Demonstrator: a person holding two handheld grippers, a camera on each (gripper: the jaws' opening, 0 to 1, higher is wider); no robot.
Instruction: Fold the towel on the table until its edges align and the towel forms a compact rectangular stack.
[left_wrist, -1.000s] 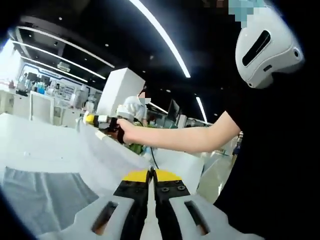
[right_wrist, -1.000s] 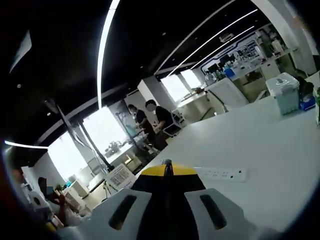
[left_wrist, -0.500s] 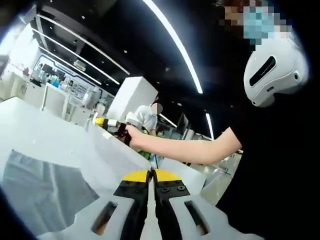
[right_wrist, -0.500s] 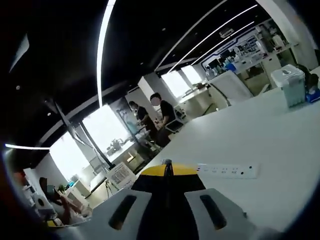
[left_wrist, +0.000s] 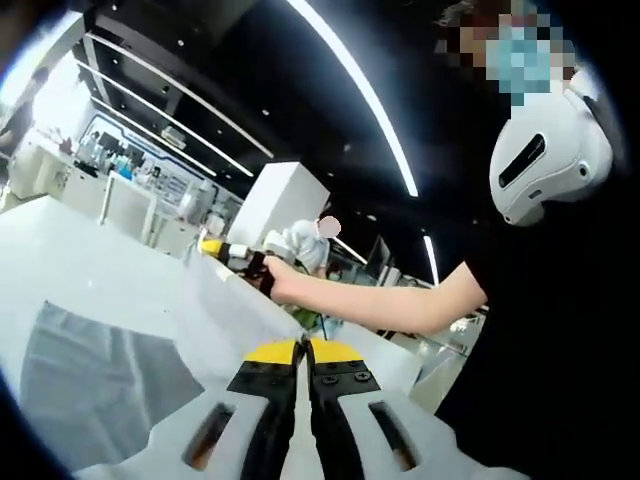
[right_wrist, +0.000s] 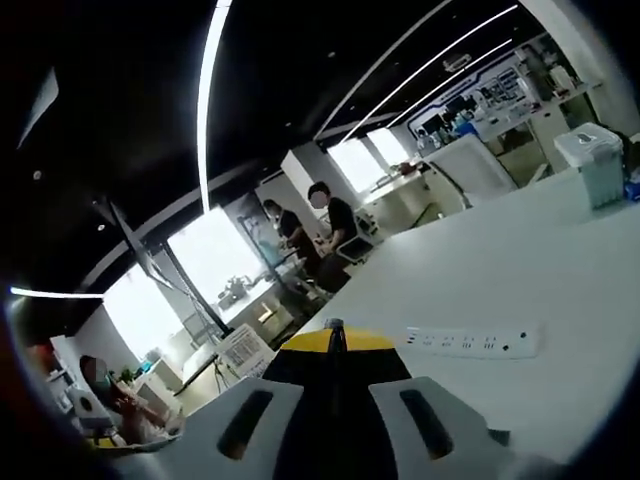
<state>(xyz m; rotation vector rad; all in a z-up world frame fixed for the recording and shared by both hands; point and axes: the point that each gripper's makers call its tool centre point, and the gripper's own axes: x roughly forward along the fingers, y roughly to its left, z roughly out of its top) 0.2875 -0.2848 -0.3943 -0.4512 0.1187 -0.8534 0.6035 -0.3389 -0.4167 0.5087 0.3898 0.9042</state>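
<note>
In the left gripper view, the left hand-held gripper (left_wrist: 302, 350) had its jaws pressed together on an edge of the white towel (left_wrist: 215, 310), which hung lifted above the tabletop (left_wrist: 70, 265); the right hand-held gripper (left_wrist: 214, 247), held in the person's hand (left_wrist: 278, 278), pinched the towel's far upper edge; a grey shadow lay on the tabletop beneath. In the right gripper view, the jaws were clenched together; a white power strip (right_wrist: 470, 341) lay on the tabletop, a white box (right_wrist: 598, 162) near its far edge.

No text, label or number can be read; print on the white sign (right_wrist: 240, 352) is too blurred.
</note>
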